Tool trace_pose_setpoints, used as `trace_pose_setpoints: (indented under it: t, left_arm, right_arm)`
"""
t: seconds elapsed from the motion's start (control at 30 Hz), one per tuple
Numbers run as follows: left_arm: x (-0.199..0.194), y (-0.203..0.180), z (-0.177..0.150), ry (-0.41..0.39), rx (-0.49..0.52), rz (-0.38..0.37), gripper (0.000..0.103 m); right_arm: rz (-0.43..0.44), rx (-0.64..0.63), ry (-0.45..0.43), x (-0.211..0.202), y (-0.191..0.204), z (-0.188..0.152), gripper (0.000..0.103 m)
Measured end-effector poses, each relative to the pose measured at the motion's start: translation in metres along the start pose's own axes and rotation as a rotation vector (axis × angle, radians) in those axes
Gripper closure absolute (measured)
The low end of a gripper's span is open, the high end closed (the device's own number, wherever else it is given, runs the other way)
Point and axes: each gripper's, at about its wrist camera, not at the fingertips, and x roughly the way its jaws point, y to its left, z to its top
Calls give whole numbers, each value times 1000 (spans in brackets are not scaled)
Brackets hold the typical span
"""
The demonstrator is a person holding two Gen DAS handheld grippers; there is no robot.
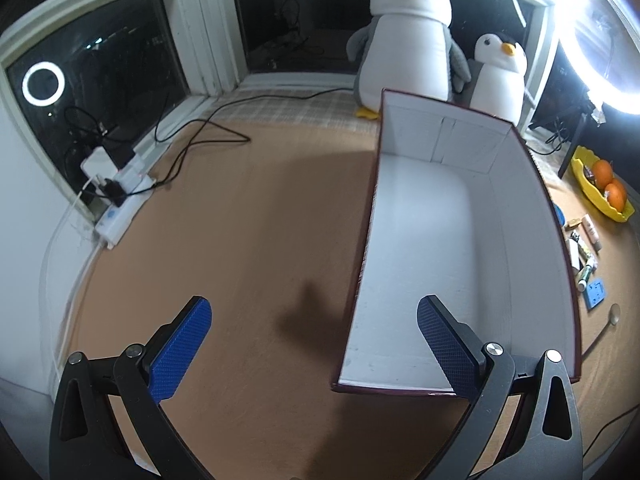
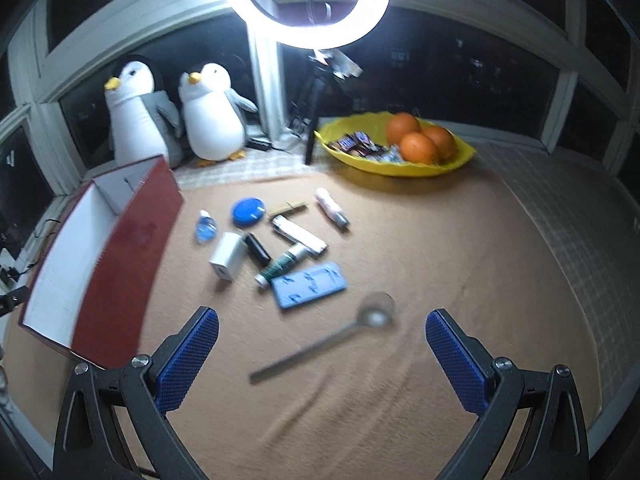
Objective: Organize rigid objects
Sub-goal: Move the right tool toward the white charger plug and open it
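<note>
A dark red box point(image 1: 460, 240) with a white inside stands open on the tan table; in the right wrist view it point(image 2: 120, 264) is at the left. Beside it lie several small objects: a metal spoon point(image 2: 332, 340), a light blue flat case point(image 2: 308, 284), a green tube point(image 2: 280, 266), a white charger block point(image 2: 226, 258), a black cylinder point(image 2: 258, 248), a white stick point(image 2: 300, 236), a blue lid point(image 2: 248, 211), a small blue bottle point(image 2: 206, 228) and a pink tube point(image 2: 332, 207). My left gripper point(image 1: 314, 344) is open over the box's near left corner. My right gripper point(image 2: 322, 350) is open just above the spoon.
A yellow bowl point(image 2: 348, 156) with oranges and sweets stands at the back right. Two plush penguins point(image 2: 176, 112) sit by the window behind the box. A ring light point(image 2: 304, 4) stands at the back. A power strip and cables point(image 1: 120, 196) lie at the left window sill.
</note>
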Motion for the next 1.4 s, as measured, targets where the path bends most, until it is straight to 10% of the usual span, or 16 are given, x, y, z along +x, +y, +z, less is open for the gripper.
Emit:
trace_pose_setpoints:
  t: [0.37,1.2,1.4]
  left_arm:
    - [16,0,-2,31,5,12,5]
    - [25,-10,-3,50,19,3,26]
    - [34,-10,-4,79,18,6,53]
  right_arm:
    - [13,151,131,44,-44,-11,13]
    - [145,-53,194,141,73,49,28]
    - [151,-52,220,156,79,52,32]
